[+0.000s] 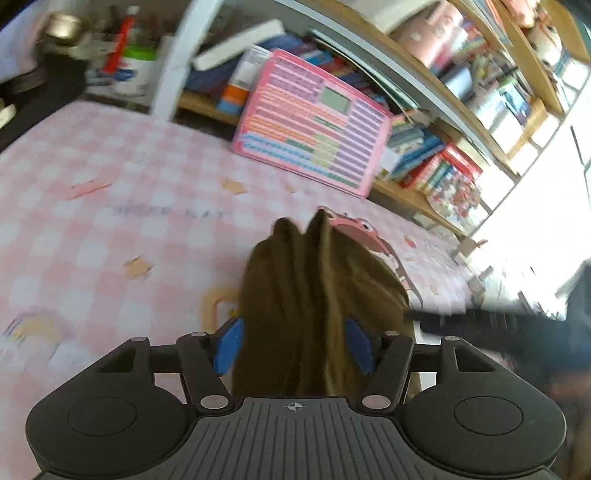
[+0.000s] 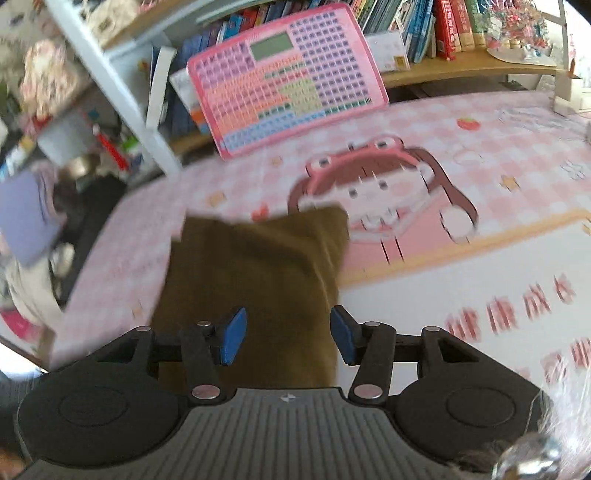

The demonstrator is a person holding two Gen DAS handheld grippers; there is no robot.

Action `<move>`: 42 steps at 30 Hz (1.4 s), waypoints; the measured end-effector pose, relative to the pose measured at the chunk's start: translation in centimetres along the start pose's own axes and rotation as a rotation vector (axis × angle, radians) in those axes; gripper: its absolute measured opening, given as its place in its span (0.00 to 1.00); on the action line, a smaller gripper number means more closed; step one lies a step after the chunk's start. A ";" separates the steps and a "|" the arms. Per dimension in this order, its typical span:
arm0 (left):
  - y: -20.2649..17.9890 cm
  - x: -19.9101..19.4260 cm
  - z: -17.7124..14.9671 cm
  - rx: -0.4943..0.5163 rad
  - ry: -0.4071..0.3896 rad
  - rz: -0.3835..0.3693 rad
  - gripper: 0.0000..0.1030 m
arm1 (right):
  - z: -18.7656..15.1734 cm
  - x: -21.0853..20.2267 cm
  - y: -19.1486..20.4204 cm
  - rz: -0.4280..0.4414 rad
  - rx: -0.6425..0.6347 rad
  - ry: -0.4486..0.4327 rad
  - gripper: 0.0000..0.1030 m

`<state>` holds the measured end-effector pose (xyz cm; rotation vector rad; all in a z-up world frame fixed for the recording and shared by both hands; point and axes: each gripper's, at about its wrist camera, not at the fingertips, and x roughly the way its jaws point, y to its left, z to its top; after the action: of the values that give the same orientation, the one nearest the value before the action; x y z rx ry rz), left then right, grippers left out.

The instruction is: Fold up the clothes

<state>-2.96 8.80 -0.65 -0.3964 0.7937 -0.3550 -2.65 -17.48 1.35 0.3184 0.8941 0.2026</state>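
A brown garment (image 1: 314, 295) lies bunched in ridges on the pink checked table cover (image 1: 110, 221). My left gripper (image 1: 293, 345) is open, with its blue pads (image 1: 229, 345) standing wide apart on either side of the cloth. In the right wrist view the same brown garment (image 2: 258, 266) lies flatter, its far edge over the cartoon print (image 2: 376, 184). Low over its near end, my right gripper (image 2: 288, 338) is open and the cloth runs between and under the fingers. Whether either pad touches the cloth is unclear.
A pink keyboard toy (image 2: 288, 74) leans against a bookshelf (image 2: 443, 26) at the back of the table. A white shelf post (image 1: 177, 55) and cluttered items (image 1: 129, 62) stand at the back left. A dark blurred shape (image 1: 498, 325) crosses the right side.
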 end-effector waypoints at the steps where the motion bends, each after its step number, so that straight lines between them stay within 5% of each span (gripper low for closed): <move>1: -0.1 0.8 0.3 -0.001 0.013 -0.004 0.58 | -0.7 -0.1 0.1 -0.007 -0.006 0.005 0.50; 4: -0.4 2.3 0.8 -0.003 0.041 -0.016 0.49 | -1.7 0.5 0.7 -0.031 -0.015 0.022 0.55; 5: -0.7 2.4 0.9 0.006 0.044 -0.024 0.22 | -1.9 0.8 1.0 -0.039 -0.017 0.028 0.55; 6: -1.1 2.2 1.2 0.021 0.049 -0.043 0.07 | -2.1 1.1 1.2 -0.047 -0.019 0.034 0.55; 11: -4.6 -0.2 0.5 0.267 -0.063 -0.058 0.03 | -3.0 2.5 2.4 -0.088 -0.041 0.062 0.55; 15: -1.9 2.4 0.2 0.172 0.021 0.077 0.05 | -3.4 3.4 3.2 -0.113 -0.092 0.068 0.62; 17: -0.2 2.7 0.3 0.074 0.037 0.035 0.10 | -3.5 3.6 3.3 -0.118 -0.105 0.068 0.62; 18: 0.4 2.4 0.6 0.031 0.036 0.002 0.20 | -3.4 3.6 3.3 -0.117 -0.105 0.069 0.62; 21: 0.4 1.0 1.6 -0.030 -0.071 -0.034 0.37 | -3.3 3.5 3.0 -0.110 -0.090 0.072 0.63; 24: -1.1 1.0 2.5 0.044 -0.131 -0.051 0.35 | -3.3 3.3 3.1 -0.109 -0.086 0.072 0.63; 30: -4.4 5.1 2.3 0.230 -0.054 -0.075 0.31 | -3.6 2.5 3.1 -0.104 -0.097 0.069 0.63; 34: -3.8 8.2 1.8 0.243 0.041 0.010 0.28 | -3.9 2.3 2.7 -0.092 -0.091 0.076 0.63; 39: -3.4 7.9 2.2 0.224 0.051 0.000 0.29 | -4.0 2.0 2.1 -0.074 -0.063 0.081 0.63; 41: -3.1 6.8 2.7 0.184 0.032 -0.015 0.38 | -4.0 1.9 2.0 -0.069 -0.055 0.079 0.63; 42: -3.1 5.6 2.9 0.174 0.005 -0.003 0.53 | -4.0 1.7 2.0 -0.066 -0.051 0.077 0.63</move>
<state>2.33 4.20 -0.83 -0.2343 0.7607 -0.4248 -4.81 -14.36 -1.56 0.2345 0.9722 0.1769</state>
